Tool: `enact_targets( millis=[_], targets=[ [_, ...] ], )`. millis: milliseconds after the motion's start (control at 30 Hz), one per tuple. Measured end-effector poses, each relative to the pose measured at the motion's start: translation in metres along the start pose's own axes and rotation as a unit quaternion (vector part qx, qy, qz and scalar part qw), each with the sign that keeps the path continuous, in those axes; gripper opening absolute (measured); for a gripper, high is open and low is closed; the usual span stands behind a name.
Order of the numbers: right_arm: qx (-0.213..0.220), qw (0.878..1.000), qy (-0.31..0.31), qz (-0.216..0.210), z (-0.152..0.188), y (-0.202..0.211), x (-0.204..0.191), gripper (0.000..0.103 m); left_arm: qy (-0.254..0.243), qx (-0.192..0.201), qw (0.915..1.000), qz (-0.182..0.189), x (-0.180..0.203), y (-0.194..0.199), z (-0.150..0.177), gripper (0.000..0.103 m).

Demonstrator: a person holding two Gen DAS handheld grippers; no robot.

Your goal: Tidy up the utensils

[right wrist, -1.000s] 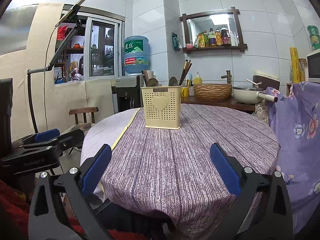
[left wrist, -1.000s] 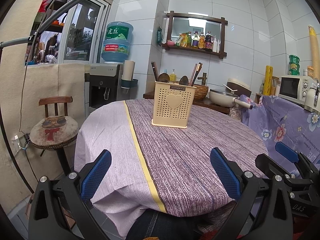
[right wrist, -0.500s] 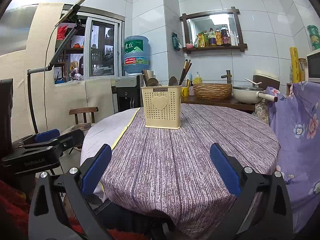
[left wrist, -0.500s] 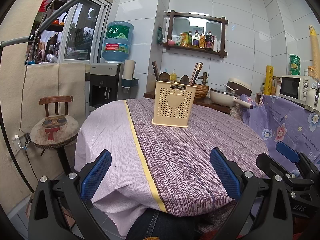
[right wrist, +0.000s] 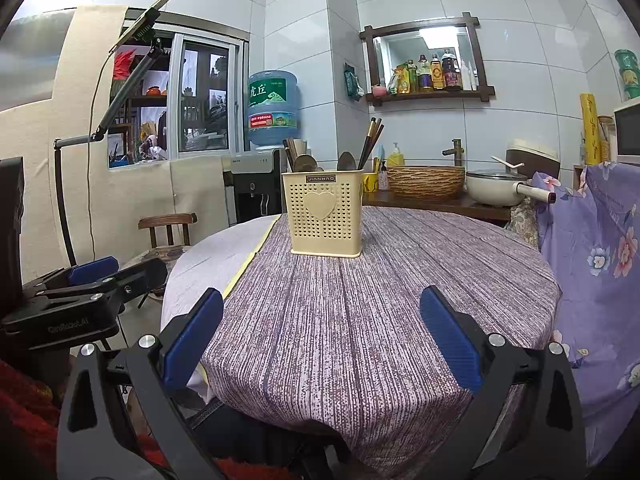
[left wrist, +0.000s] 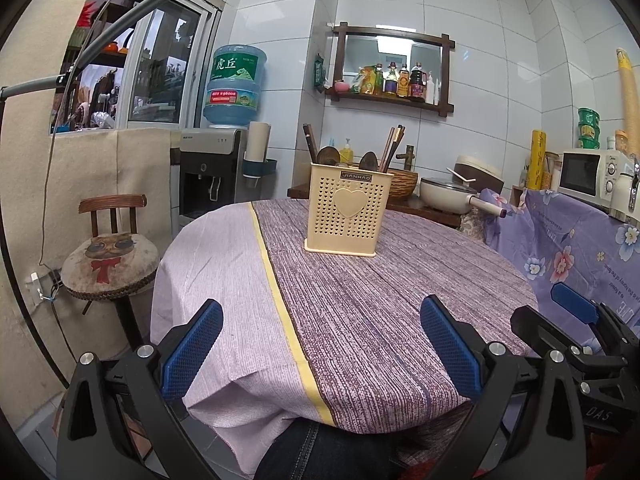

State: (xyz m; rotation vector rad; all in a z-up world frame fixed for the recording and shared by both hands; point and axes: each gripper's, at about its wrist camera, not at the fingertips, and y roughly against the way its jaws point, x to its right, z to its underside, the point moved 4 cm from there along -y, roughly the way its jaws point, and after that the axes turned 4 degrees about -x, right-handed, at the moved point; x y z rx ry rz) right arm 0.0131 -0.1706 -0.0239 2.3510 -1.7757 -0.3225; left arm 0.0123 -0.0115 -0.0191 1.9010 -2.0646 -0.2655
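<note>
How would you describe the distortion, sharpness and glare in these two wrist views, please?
Left wrist view: strong fisheye bending of the wall tiles, dark corner vignette, utensil holder sharp. Right wrist view: same curvature, holder sharp too, ceiling light glaring in the mirror; both open grippers, left and right, in focus.

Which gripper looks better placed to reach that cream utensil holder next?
Probably the right gripper: the holder sits almost dead ahead of its open fingers. From the left gripper, it stands slightly right.

Evenly bright indoor light; sharp focus; strong fisheye bending, dark corners.
</note>
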Motion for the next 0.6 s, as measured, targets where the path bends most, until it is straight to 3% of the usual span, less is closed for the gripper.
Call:
enact_targets(
  millis=[600],
  targets=[
    [-0.001,1.000,0.000,0.000,-0.0005,-0.0008,0.0000,0.097,-0.001,-0.002,1.0000,-0.005,0.0023,-0.0006,0.0007,0.098]
  ],
)
